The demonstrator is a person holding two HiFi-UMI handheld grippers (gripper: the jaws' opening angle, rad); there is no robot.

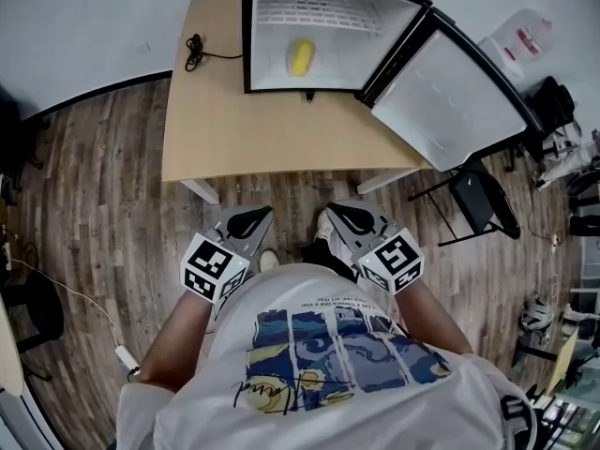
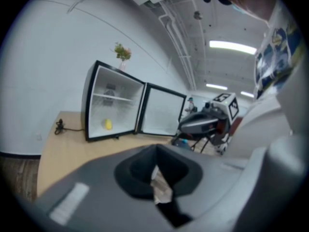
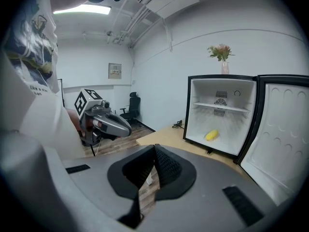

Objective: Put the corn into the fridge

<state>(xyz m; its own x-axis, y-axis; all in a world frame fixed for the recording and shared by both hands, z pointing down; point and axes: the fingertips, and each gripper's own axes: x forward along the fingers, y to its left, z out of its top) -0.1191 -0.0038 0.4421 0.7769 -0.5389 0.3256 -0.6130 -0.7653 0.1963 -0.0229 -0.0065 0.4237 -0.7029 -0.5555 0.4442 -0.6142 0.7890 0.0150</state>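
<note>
Head view gives me the whole layout. The wooden table (image 1: 281, 139) fills the upper middle of the frame. The small fridge (image 1: 366, 54) stands on its far side, and the fridge door (image 1: 450, 101) is swung wide toward the upper right.

Both tools sit low in the frame, close to the person's shirt and above the floorboards, well apart from the table's near edge. The left gripper (image 1: 255, 217) has its jaws pressed together on nothing. The right gripper (image 1: 345, 216) looks the same, its pads meeting at the tip with only floor showing behind them.

The corn (image 1: 301, 57) lies on the fridge floor, left of centre, touching neither tool. I judge the placing done. At most the door is left to swing shut, though the task does not ask for that.

From above I see the black cable (image 1: 195, 50) at the table's upper left corner, which the right gripper view barely catches. The gripper views look in from the side and show what the top-down view hides:
- a wire shelf (image 3: 219, 106) above the corn
- a vase of flowers (image 3: 221, 52) on the fridge top
- the opposite gripper, seen side on in each
</note>
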